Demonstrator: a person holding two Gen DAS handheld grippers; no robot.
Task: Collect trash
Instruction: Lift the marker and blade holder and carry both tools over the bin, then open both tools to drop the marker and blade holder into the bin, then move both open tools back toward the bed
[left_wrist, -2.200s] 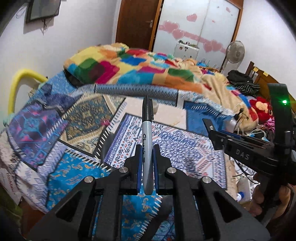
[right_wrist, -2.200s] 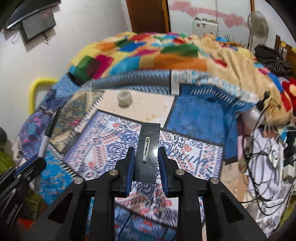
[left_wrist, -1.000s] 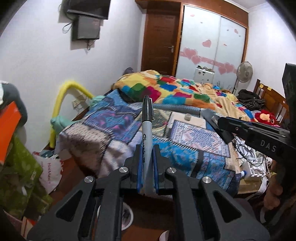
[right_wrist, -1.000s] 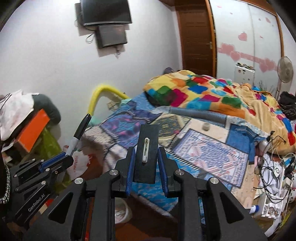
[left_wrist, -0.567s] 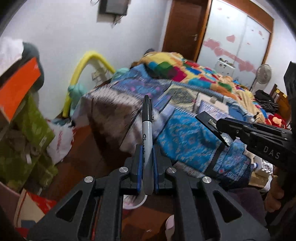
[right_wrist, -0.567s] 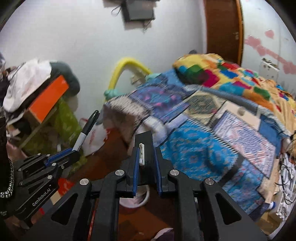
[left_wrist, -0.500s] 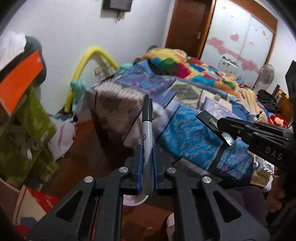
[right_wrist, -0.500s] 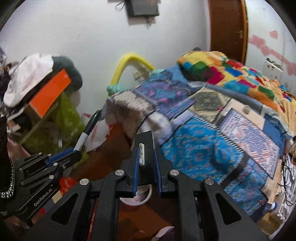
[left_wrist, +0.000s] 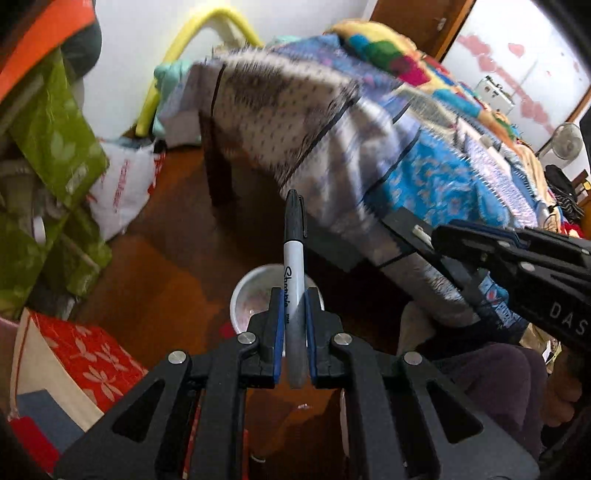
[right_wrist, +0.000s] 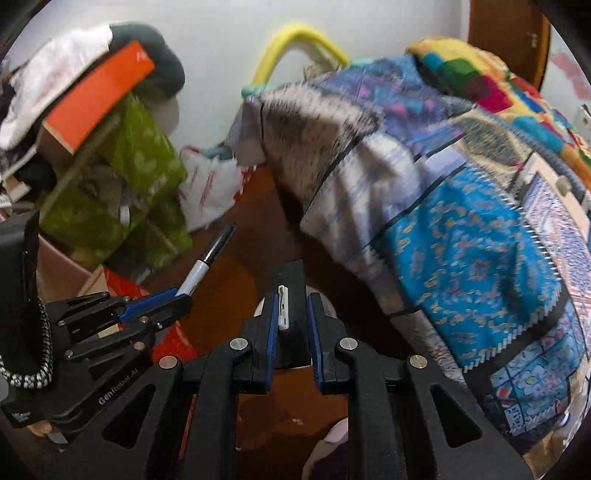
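Note:
My left gripper (left_wrist: 294, 295) is shut on a black-capped Sharpie marker (left_wrist: 294, 254), which stands up between its blue pads. It points down at a white round container (left_wrist: 251, 295) on the brown floor. My right gripper (right_wrist: 290, 299) is shut on a flat black piece (right_wrist: 291, 277) with a small white pin (right_wrist: 282, 306) on it. The same white container (right_wrist: 327, 304) lies just beyond its fingers. In the left wrist view the right gripper (left_wrist: 443, 230) reaches in from the right. The left gripper (right_wrist: 173, 295) and its marker (right_wrist: 207, 262) show at the left of the right wrist view.
A bed under a patchwork cover (left_wrist: 424, 155) fills the right side. Green bags (left_wrist: 55, 147), a white plastic bag (left_wrist: 122, 184) and a red patterned box (left_wrist: 85, 354) crowd the left. A person's leg in dark purple trousers (left_wrist: 498, 373) sits at the lower right.
Both grippers have sunk and tipped downward, from over the bed to the floor beside it. The white container has come in under them. Both still hold their items.

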